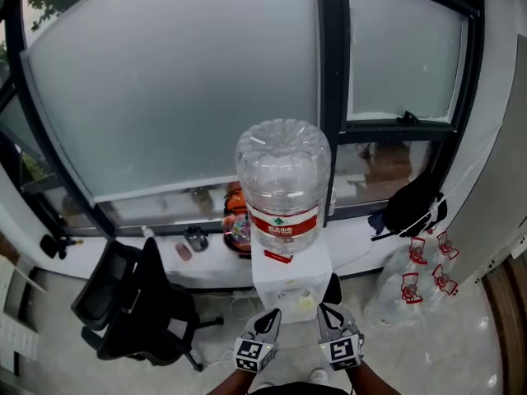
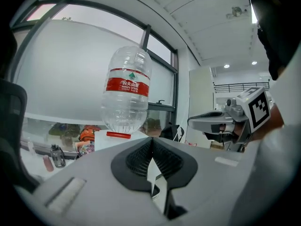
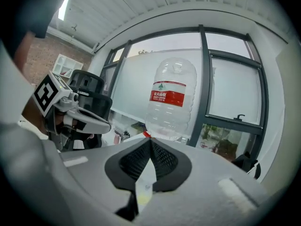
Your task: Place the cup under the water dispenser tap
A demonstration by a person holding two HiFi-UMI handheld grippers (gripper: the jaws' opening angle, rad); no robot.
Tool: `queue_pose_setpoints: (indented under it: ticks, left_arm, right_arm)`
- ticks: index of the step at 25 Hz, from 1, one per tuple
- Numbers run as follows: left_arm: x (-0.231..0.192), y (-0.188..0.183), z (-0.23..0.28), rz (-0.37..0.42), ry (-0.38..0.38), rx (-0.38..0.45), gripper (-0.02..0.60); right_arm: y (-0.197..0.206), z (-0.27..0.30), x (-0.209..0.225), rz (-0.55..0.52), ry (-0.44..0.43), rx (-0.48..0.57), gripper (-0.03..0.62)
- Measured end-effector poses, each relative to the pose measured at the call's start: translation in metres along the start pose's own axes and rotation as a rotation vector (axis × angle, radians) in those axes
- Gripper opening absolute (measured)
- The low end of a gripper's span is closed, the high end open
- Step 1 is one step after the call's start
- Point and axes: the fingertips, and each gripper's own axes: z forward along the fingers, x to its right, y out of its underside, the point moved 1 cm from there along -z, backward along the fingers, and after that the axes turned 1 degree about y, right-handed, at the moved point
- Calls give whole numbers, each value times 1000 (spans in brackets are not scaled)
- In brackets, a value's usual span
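Note:
A white water dispenser [image 1: 290,280] stands in front of me with a big clear bottle [image 1: 282,183], red-labelled, upside down on top. No cup shows in any view. My left gripper [image 1: 270,318] and right gripper [image 1: 328,313] hang side by side just before the dispenser's front, both shut with nothing between the pads. In the left gripper view the bottle [image 2: 127,93] rises beyond the closed left gripper [image 2: 151,147], and the right gripper [image 2: 207,121] sits to the right. The right gripper view shows the bottle [image 3: 170,100] past the closed right gripper [image 3: 150,145].
A black office chair [image 1: 136,303] stands left of the dispenser. The window sill [image 1: 354,237] behind carries small bottles [image 1: 195,239] and an orange object [image 1: 235,212]. A black bag [image 1: 412,204] lies on the sill at the right, with empty water bottles [image 1: 412,282] on the floor below.

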Motion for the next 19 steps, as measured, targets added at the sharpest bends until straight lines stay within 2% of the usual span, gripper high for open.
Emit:
queue_pose_setpoints:
  ticks: [3, 6, 12, 19]
  left_arm:
    - [-2, -3, 2, 18, -4, 17, 14]
    - [-1, -8, 4, 44, 3, 21, 14]
    - [2, -17, 3, 26, -8, 58, 14]
    - [7, -19, 1, 14, -10, 58, 14]
  right_arm:
    - [1, -2, 5, -48, -12, 29, 2]
    - [-10, -6, 8, -34, -30, 40, 2]
    - [-16, -10, 11, 11, -17, 64, 2]
    - [-18, -10, 8, 14, -27, 66, 2]
